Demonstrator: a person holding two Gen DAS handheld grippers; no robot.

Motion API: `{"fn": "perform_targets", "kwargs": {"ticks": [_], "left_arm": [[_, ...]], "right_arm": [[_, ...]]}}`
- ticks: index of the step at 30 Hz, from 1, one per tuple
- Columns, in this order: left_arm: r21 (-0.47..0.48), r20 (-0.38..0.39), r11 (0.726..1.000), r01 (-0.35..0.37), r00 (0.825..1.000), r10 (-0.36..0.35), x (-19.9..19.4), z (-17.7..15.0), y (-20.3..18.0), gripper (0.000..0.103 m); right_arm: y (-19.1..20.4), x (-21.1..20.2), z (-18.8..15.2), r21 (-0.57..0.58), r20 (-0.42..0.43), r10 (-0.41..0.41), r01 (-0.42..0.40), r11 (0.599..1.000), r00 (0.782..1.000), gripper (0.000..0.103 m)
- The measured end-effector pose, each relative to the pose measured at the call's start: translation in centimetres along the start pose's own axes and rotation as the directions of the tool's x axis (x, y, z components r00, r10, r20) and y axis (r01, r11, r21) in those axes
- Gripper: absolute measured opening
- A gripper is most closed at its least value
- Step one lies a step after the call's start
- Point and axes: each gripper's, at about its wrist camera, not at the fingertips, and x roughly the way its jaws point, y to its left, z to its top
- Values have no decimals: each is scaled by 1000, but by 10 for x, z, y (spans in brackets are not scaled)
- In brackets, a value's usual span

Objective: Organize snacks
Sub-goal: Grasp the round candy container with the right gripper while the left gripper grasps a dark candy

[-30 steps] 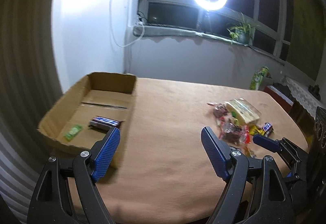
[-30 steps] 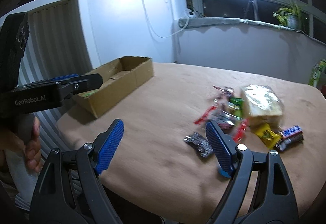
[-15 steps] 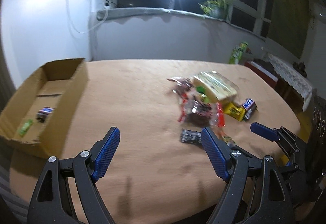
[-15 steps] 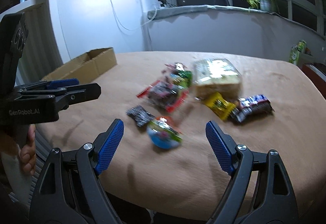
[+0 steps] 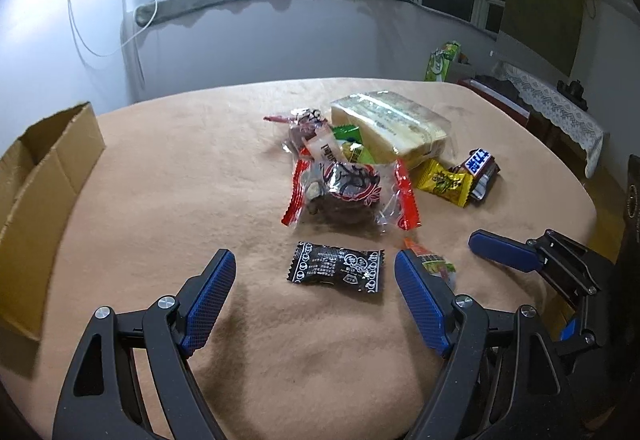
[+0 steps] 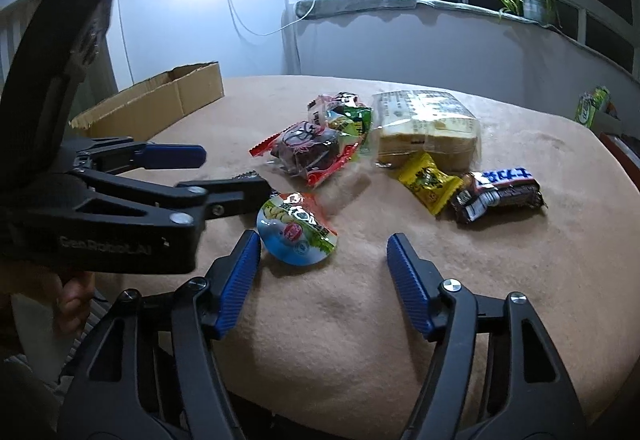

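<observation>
Within the last second both cameras have swung from the cardboard box [image 5: 48, 176] at the worktop's [image 5: 168, 200] left edge to the snack pile, so the next pick is likely starting. The left gripper [image 5: 314, 294] is spread wide around the black sachet [image 5: 335, 267] near the front edge, long axis across the jaws. The right gripper [image 6: 322, 274], also spread, sits beside a round pouch [image 6: 296, 228], apparently untouched.

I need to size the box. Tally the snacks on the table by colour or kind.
Red-edged bags: 2
Green packets: 2
White packet: 1
Bread pack: 1
Yellow packet: 1
Brown bar: 1, perhaps 2 stacked
Black packet: 1
Round cup: 1
Total: at least 10; the heap may hide more.
</observation>
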Motion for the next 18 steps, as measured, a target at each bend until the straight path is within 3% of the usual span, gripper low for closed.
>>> {"fn": "perform_targets", "kwargs": {"ticks": [4, 7, 9, 10, 12, 14, 15, 18], "left_arm": [[3, -15, 1000, 20, 1000, -20, 8, -3, 2, 79], [8, -10, 1000, 29, 1000, -29, 12, -3, 2, 63], [23, -7, 999, 30, 1000, -30, 13, -2, 2, 48], [29, -5, 999, 31, 1000, -30, 13, -2, 2, 45], [26, -4, 999, 40, 999, -40, 13, 0, 5, 27], [19, -3, 998, 53, 999, -52, 13, 1, 8, 20], [11, -4, 998, 61, 998, -61, 13, 2, 9, 10], [-7, 0, 998, 70, 998, -70, 13, 3, 12, 9]], "right_arm": [[5, 5, 3, -41, 4, 1, 0, 999, 1000, 52], [8, 8, 4, -59, 3, 4, -4, 998, 1000, 39], [8, 8, 4, -59, 3, 7, -6, 998, 1000, 38], [7, 8, 5, -52, 4, 11, -11, 999, 1000, 38], [6, 8, 5, -44, 3, 15, -15, 999, 1000, 38], [6, 7, 5, -42, 6, 14, -14, 999, 1000, 37], [6, 5, 5, -40, 8, 15, -15, 999, 1000, 37], [5, 2, 5, -32, 16, 14, -13, 999, 1000, 37]]}}
